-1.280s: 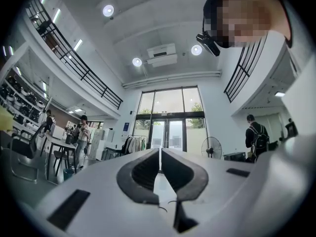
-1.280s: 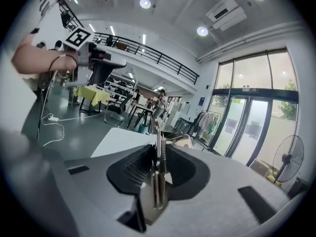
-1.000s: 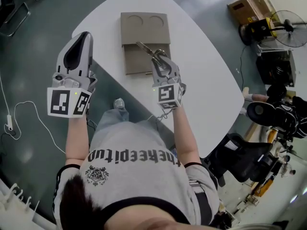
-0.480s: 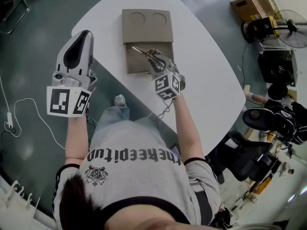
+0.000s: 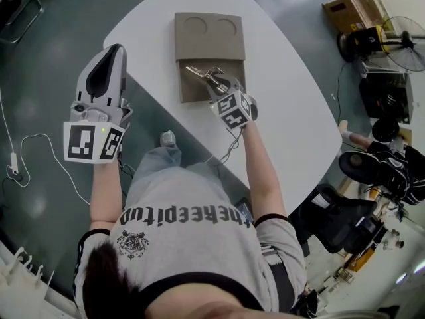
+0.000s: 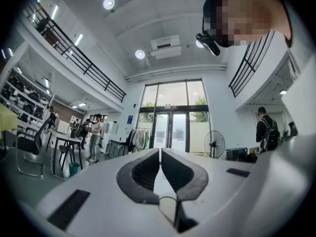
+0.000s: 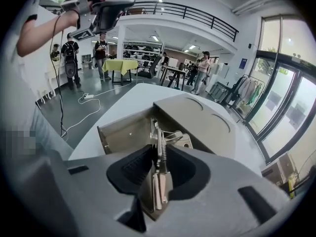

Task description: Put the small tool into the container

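My right hand-held gripper [image 5: 216, 85] has moved forward from the tabletop's near edge since a second ago. It now sits closer to the container [image 5: 209, 38], and its marker cube [image 5: 234, 109] has rolled to show a different face. Its jaws are clamped on the small tool [image 5: 202, 75], as they were then. The tool's metal tip now reaches out over the container's open compartment [image 5: 192, 90], pointing toward the tabletop's far left. I cannot tell whether it touches the compartment floor. My left hand-held gripper [image 5: 114, 53] has barely shifted. It hangs raised off the tabletop's left edge, above the floor, with its jaws together and nothing between them. The container has not moved. It lies near the far-left edge of the white tabletop [image 5: 285, 92], with the lid and its two round recesses on the far side.

The right gripper view adds detail that the head view blurs. It shows the right hand-held gripper [image 7: 159, 154] with both pads pressing the flat handles of the small tool [image 7: 157, 137]. A coil spring runs along the tool. It also shows the upright inner walls of the open compartment [image 7: 123, 132] and the left hand-held gripper [image 7: 121, 4] raised high at the upper left.

The left gripper view shows none of the tabletop. Past the closed left hand-held gripper [image 6: 160, 154] it takes in ceiling lights, tall glass doors [image 6: 173, 115] and a standing fan [image 6: 215, 144]. Only the head view shows the cable [image 5: 40, 145] on the floor, the cardboard box [image 5: 348, 8] and the black chair [image 5: 339, 218] beyond the tabletop's right edge.
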A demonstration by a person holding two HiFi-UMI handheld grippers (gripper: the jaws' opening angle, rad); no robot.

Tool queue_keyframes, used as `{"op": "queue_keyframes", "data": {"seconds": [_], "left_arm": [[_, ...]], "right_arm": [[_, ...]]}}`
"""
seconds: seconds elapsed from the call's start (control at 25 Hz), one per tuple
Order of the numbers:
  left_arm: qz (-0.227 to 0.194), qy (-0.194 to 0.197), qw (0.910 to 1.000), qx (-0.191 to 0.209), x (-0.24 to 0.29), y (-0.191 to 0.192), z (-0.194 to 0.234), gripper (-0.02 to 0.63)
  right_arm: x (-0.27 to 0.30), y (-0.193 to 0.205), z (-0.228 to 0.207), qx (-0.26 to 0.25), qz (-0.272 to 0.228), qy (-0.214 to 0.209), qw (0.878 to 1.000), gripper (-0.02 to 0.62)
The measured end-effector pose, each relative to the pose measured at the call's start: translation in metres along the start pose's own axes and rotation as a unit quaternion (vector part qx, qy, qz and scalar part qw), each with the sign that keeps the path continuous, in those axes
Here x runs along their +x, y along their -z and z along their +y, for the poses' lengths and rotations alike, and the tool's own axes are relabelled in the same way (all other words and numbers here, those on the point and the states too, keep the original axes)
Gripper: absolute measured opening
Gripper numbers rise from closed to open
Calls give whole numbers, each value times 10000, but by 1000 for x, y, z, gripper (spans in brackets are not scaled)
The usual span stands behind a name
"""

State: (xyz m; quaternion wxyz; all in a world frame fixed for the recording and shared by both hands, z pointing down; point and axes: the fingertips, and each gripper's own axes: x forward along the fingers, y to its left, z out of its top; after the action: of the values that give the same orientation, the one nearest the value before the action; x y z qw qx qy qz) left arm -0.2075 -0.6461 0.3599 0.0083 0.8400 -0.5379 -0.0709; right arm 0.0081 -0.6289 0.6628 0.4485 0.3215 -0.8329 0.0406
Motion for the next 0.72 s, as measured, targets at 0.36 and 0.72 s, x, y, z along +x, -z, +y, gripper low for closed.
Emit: {"op": "queue_keyframes", "data": {"seconds": [0.36, 0.72], "left_arm": [[57, -69, 10000, -17, -3, 5, 9, 14], [73, -100, 9999, -15, -9, 5, 15, 14]], "right_arm": [[11, 2, -8, 417, 45, -59, 9991, 100], [11, 7, -24, 1306, -103, 168, 9912, 131]]}}
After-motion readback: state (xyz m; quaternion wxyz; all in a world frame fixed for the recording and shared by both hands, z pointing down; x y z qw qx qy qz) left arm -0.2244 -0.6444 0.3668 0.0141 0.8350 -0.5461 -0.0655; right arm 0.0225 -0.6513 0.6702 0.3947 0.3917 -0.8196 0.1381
